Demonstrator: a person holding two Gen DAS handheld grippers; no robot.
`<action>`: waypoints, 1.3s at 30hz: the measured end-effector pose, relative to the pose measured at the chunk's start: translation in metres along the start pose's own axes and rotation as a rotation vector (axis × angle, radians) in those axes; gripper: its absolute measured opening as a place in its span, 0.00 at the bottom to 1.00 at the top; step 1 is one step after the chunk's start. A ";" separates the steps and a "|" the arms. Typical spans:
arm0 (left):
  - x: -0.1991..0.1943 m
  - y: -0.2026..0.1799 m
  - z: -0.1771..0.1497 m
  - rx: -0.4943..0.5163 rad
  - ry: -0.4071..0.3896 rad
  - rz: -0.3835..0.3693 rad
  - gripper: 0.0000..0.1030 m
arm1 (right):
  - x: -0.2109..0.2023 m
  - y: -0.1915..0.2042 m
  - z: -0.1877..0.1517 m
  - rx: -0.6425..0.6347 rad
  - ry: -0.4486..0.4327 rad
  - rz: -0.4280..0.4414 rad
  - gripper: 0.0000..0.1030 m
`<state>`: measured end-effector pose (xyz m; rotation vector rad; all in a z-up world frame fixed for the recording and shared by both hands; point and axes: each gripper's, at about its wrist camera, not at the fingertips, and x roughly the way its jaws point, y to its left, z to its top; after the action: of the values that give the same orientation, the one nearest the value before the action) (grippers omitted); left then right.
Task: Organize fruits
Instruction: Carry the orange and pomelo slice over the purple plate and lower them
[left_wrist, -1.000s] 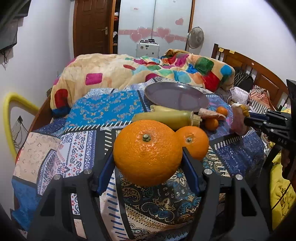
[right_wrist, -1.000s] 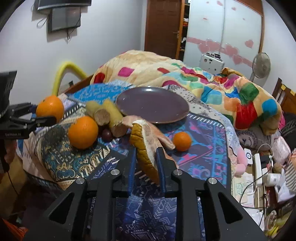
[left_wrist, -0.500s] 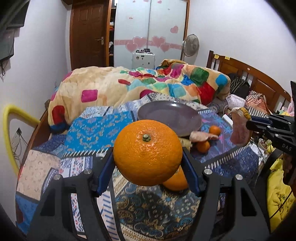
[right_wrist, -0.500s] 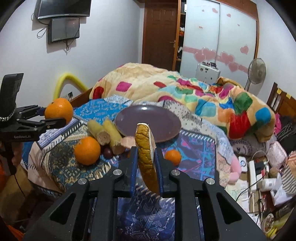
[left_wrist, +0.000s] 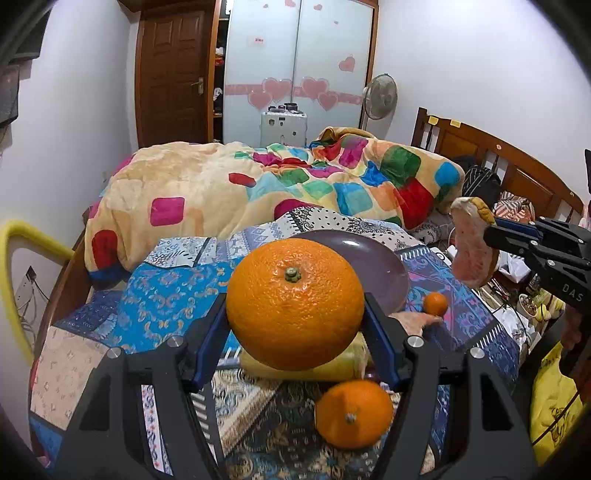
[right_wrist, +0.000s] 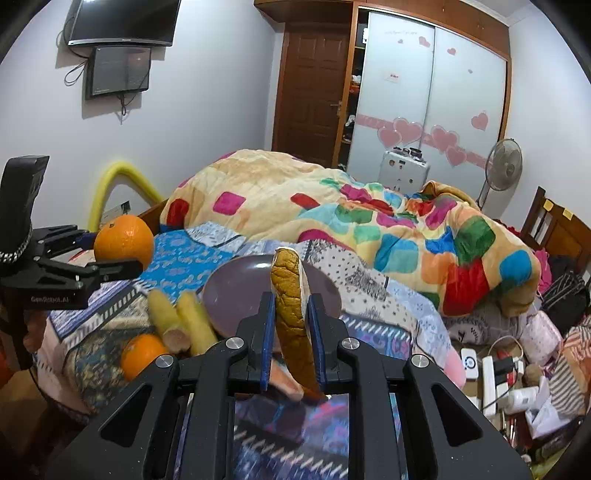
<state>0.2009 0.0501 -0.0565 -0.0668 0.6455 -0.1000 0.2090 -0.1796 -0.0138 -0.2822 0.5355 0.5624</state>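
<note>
While held above the patterned cloth (left_wrist: 162, 302), left gripper (left_wrist: 295, 321) pinching big orange (left_wrist: 295, 302); right gripper (right_wrist: 290, 332) pinching slice (right_wrist: 291, 317), rind up, pale pink flesh side seen from left view. Both lifted clear of the cloth.

Below the big orange: smaller orange (left_wrist: 352, 413) on the cloth, just in front of two yellow stalks (right_wrist: 184, 325) lying side by side. Tiny orange (left_wrist: 436, 303) near plate's right edge. Pinkish piece (left_wrist: 413, 319) beside it, partly hidden behind left finger (left_wrist: 382, 347).

Purple plate (left_wrist: 384, 269) beyond, bare where visible; big orange blocks its near side in left view, slice crosses its middle in right view. Colourful quilt (right_wrist: 332, 206) heaped behind. Clutter off the bed's right edge.
</note>
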 end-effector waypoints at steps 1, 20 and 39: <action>0.004 0.001 0.003 -0.004 0.006 -0.002 0.66 | 0.003 0.000 0.002 -0.001 -0.001 -0.004 0.16; 0.092 0.011 0.034 0.005 0.114 0.039 0.66 | 0.088 -0.007 0.026 -0.005 0.046 -0.026 0.15; 0.162 0.002 0.035 0.055 0.280 0.033 0.66 | 0.143 0.004 0.034 -0.010 0.118 0.038 0.16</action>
<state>0.3503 0.0348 -0.1253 0.0113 0.9230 -0.0963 0.3225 -0.1020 -0.0648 -0.3167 0.6539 0.5877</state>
